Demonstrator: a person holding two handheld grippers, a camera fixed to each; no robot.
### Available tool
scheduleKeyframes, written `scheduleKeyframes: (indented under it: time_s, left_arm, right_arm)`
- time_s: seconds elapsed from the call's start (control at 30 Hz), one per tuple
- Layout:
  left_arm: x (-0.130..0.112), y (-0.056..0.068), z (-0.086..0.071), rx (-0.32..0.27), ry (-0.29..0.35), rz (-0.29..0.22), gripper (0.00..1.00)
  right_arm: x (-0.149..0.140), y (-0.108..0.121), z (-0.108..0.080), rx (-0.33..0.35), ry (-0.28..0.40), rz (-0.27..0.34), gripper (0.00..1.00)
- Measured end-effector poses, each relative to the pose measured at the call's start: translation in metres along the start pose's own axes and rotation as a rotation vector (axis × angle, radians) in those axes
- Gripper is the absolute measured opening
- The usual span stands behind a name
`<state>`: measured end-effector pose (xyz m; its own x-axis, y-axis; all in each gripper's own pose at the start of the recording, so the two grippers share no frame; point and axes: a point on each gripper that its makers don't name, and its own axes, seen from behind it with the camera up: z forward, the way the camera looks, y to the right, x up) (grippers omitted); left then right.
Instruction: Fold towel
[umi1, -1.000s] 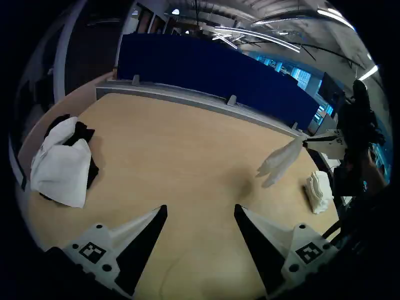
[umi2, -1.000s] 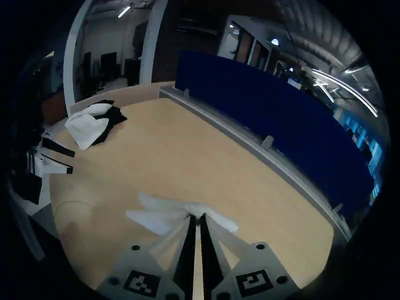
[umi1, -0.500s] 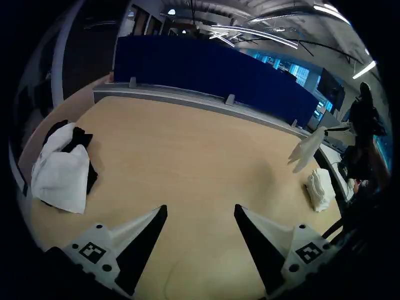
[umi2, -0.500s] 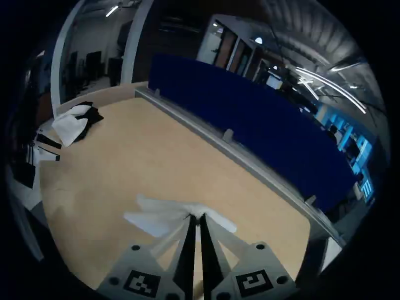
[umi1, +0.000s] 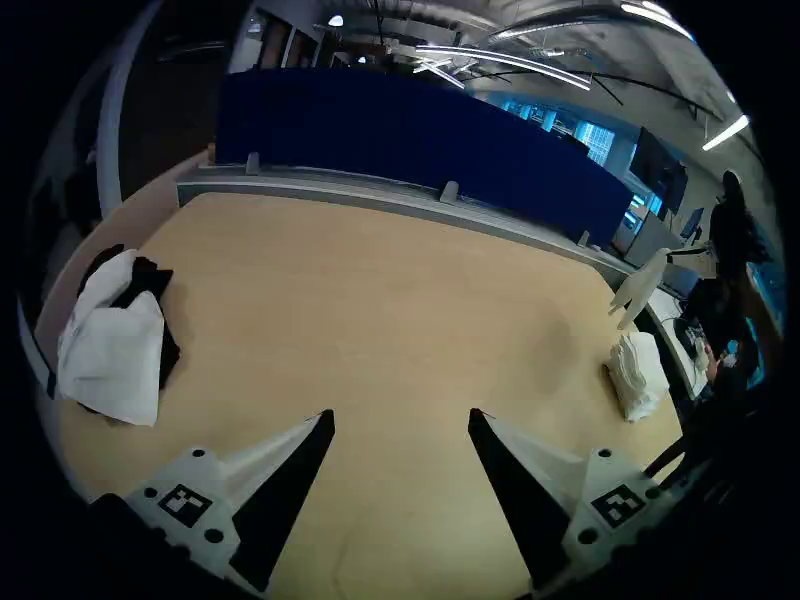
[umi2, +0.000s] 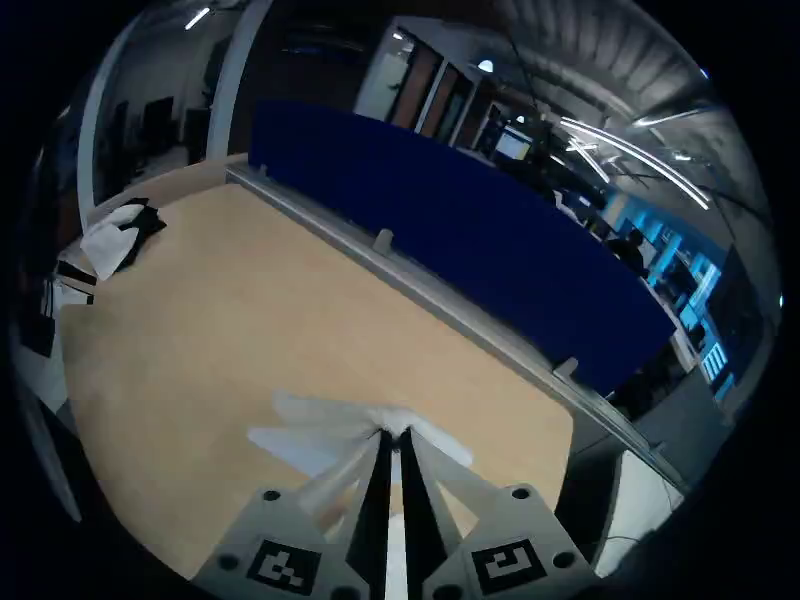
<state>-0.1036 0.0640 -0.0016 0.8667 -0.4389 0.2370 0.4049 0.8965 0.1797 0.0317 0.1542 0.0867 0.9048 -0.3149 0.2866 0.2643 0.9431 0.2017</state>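
The table (umi1: 400, 290) is bearing an unfolded pile (umi1: 105, 355) at one end and a folded stack (umi1: 637, 372) at the opposite edge: folding appears partly done. The right gripper (umi2: 393, 440) is pinching a white towel (umi2: 335, 425) aloft near the stack; the left gripper (umi1: 398, 412) is hovering low, jaws spread, empty.

Right gripper view, lower centre: the towel (umi2: 300, 440) runs behind the fingers of the right gripper (umi2: 392, 435), so its pinched part is hidden. Left gripper view, left: a black cloth (umi1: 152, 280) is mostly covered by a white cloth (umi1: 105, 355). Far right: a person (umi1: 735, 280), dark and cut off by the edge.
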Motion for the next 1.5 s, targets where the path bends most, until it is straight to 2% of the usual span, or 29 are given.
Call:
scheduleKeyframes:
  time_s: [0.17,0.3,0.5,0.77,1.17,1.5]
  left_arm:
    - [-0.001,0.008,0.003,0.000,-0.006,0.008,1.00]
    - [-0.001,0.014,0.006,0.000,-0.013,0.014,1.00]
    - [0.000,0.023,0.009,-0.003,-0.015,0.023,1.00]
    - [0.001,0.031,0.012,-0.014,-0.018,0.034,0.99]
    - [-0.006,0.042,0.014,-0.037,-0.032,0.050,1.00]
    - [-0.008,0.047,0.010,-0.046,-0.033,0.065,1.00]
  right_arm:
    - [-0.019,0.026,-0.003,-0.020,-0.027,0.005,0.06]
    - [-0.033,0.037,-0.002,-0.025,-0.044,0.014,0.06]
    - [-0.047,0.042,-0.001,-0.026,-0.062,0.018,0.06]
    - [-0.073,0.036,-0.013,-0.034,-0.091,0.025,0.06]
    - [-0.156,0.017,-0.053,-0.064,-0.171,0.134,0.06]
    - [-0.234,0.014,-0.069,-0.103,-0.255,0.263,0.06]
